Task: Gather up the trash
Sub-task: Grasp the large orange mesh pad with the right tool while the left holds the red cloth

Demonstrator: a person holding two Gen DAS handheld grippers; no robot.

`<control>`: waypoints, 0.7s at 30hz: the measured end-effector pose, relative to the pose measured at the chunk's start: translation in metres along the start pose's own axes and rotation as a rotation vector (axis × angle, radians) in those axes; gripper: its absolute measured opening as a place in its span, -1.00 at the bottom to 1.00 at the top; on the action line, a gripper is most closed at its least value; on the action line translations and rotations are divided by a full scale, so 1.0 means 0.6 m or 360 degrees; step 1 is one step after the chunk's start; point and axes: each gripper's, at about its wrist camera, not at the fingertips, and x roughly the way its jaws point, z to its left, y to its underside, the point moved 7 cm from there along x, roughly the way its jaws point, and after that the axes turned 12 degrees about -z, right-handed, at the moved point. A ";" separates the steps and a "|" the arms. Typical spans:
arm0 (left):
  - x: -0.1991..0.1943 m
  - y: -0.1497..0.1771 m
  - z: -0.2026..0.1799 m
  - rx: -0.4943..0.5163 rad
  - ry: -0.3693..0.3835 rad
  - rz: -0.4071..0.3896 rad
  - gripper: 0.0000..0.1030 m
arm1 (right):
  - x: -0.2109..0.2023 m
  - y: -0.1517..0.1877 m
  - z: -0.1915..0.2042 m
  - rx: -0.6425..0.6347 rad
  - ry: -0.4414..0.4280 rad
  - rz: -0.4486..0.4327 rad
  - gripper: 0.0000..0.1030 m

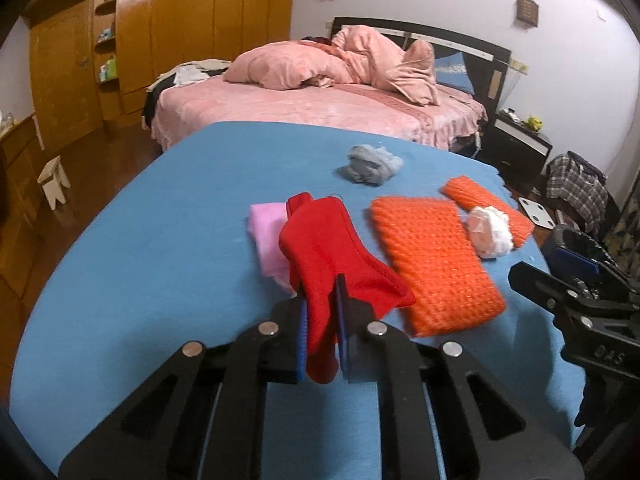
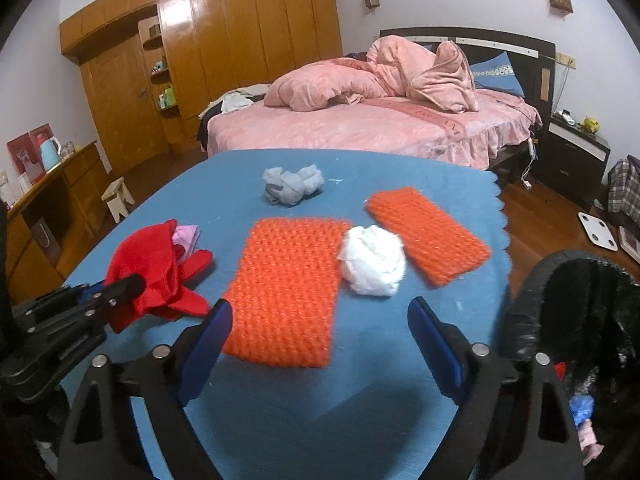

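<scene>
Across the blue table (image 2: 280,420), the left gripper (image 1: 322,322) pinched the red cloth (image 1: 332,252) while the right gripper (image 2: 320,332) gaped wide before the white wad (image 2: 372,264), lower right, likely its next catch for the black bin (image 2: 532,296).

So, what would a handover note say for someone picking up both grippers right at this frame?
Left gripper: shut on the red cloth, at the near left of the blue table.
Right gripper: open, holding nothing, over the near orange knit mat.
On the table: white wad, grey wad, pink piece, far orange mat.
Black bin at right already holds some items.
Left: bin the cloth, collect the wads.
</scene>
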 end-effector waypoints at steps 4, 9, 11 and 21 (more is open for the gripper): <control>0.001 0.006 0.021 -0.0018 -0.0041 0.0008 -0.79 | 0.019 0.005 0.022 -0.0022 -0.0010 0.0020 0.62; 0.003 0.013 0.033 -0.0042 -0.0054 0.0022 -0.78 | 0.046 0.016 0.042 -0.0068 -0.0020 0.0072 0.59; 0.003 0.016 0.034 -0.0039 -0.0052 0.0022 -0.78 | 0.054 0.023 0.044 -0.0079 -0.0013 0.0097 0.55; 0.005 0.022 0.035 -0.0035 -0.0053 0.0029 -0.78 | 0.076 0.048 0.045 -0.0090 0.0001 0.0237 0.48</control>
